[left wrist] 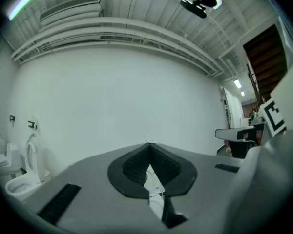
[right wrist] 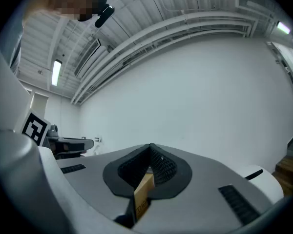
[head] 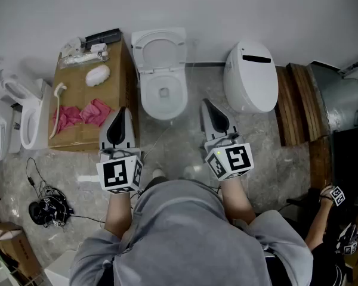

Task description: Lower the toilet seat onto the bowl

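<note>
Stands facing a white toilet, with its bowl (head: pixel 145 100) on the grey floor (head: pixel 185 154) at 12 o'clock of both hands. Finds the toilet seat (head: pixel 139 51) raised, upright at 12 o'clock of the bowl and back toward the wall, well clear of the rim. Holds the left tongs (head: pixel 121 113) level at 8 o'clock of the bowl, near it but apart, with tips pressed together and nothing between them. Holds the right tongs (head: pixel 208 107) level at 4 o'clock of the bowl, likewise fully closed, empty and touching nothing. Carries a marker cube (head: pixel 120 173) behind each pair of jaws, at 6 o'clock of the tips. Shows a cardboard box (head: pixel 77 91) just beside the toilet at 9 o'clock, with a pink cloth (head: pixel 82 114) lying on its top. Shows a second toilet (head: pixel 250 76) with its lid down at 3 o'clock of the first, apart from it, and wooden planks (head: pixel 292 103) further out at 3 o'clock. Shows a black cable tangle (head: pixel 48 210) on the floor at 7 o'clock
</note>
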### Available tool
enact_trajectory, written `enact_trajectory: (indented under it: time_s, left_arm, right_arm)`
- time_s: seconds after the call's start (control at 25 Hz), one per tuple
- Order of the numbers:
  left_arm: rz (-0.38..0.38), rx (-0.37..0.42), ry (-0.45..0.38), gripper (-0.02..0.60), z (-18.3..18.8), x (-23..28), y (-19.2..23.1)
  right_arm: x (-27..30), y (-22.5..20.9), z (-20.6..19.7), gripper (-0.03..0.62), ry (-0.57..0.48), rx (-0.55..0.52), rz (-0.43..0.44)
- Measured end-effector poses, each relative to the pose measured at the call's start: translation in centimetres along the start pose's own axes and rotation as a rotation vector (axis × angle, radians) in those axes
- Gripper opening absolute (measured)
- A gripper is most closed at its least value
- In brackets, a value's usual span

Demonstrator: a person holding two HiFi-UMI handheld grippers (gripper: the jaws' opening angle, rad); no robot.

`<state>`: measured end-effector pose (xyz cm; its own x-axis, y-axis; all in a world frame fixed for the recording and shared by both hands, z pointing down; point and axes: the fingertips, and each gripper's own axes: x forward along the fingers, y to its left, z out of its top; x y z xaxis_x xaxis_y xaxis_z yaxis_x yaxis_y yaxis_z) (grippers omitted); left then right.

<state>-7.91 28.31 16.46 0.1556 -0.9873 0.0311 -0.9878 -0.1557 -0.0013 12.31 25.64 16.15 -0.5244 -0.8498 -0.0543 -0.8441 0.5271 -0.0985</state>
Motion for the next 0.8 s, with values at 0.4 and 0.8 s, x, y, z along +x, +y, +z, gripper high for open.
enact_trajectory:
  time_s: [0.4,0.8]
  left_arm:
    - [0.010,0.002,0.008,-0.001,0.2,1.4,-1.5]
    - [0.042,-0.003,0.031,-0.001,-0.6,2.5,-5.3]
  right_arm:
    - [0.1,-2.0,0.2,-0.002,-0.002,-0.001,0.002]
    - [-0.6,-5.5,-0.4,-0.002,0.014,0.018,0.032]
